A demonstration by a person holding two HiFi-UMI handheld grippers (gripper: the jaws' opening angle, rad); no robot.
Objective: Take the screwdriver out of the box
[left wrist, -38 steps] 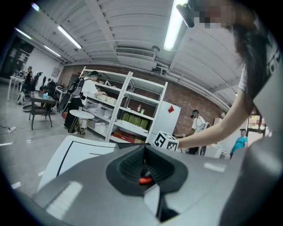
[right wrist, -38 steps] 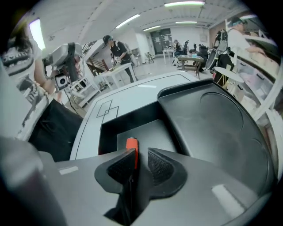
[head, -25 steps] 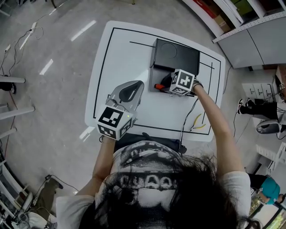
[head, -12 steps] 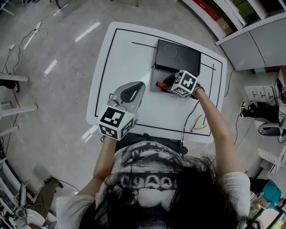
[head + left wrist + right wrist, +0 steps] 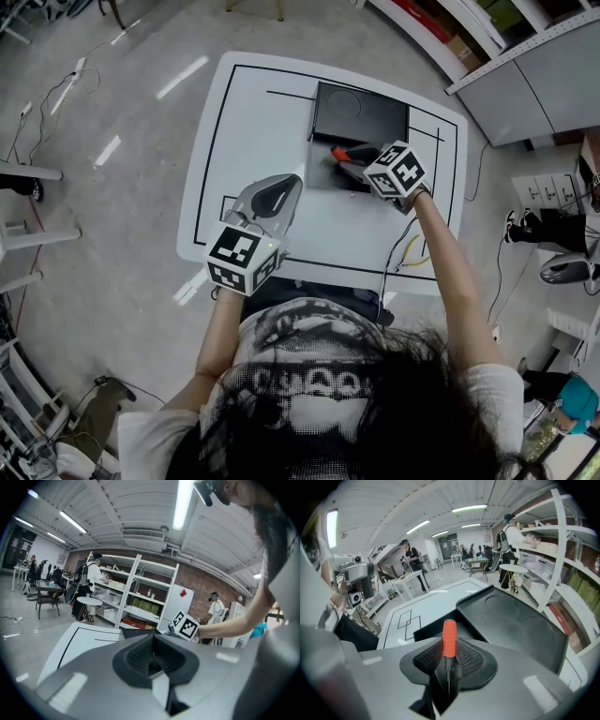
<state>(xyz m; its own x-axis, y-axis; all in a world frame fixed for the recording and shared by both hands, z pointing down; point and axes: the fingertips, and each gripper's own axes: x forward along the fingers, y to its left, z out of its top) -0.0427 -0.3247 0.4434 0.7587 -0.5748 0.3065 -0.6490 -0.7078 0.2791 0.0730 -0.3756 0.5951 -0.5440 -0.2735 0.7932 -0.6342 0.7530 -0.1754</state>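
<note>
The black box [image 5: 360, 113] lies open at the back of the white table [image 5: 246, 112], its lid folded away from me. My right gripper [image 5: 356, 161] hangs over the box's tray, shut on the screwdriver [image 5: 341, 153]. In the right gripper view the screwdriver's orange handle [image 5: 449, 638] sticks out past the pads, with the dark shaft clamped between them and the box [image 5: 512, 620] below. My left gripper [image 5: 279, 190] hovers over the table's front left, apart from the box. Its jaws [image 5: 152, 656] look shut with nothing in them.
Yellow-handled pliers [image 5: 418, 257] and a thin cable lie near the table's front right edge. Black lines are drawn on the tabletop. Shelving [image 5: 525, 56] stands past the table's right side. In the left gripper view, people and shelves fill the room behind.
My right gripper has risen and tilted with the screwdriver, bringing the orange handle up from the box's tray. The left gripper has shifted only slightly.
</note>
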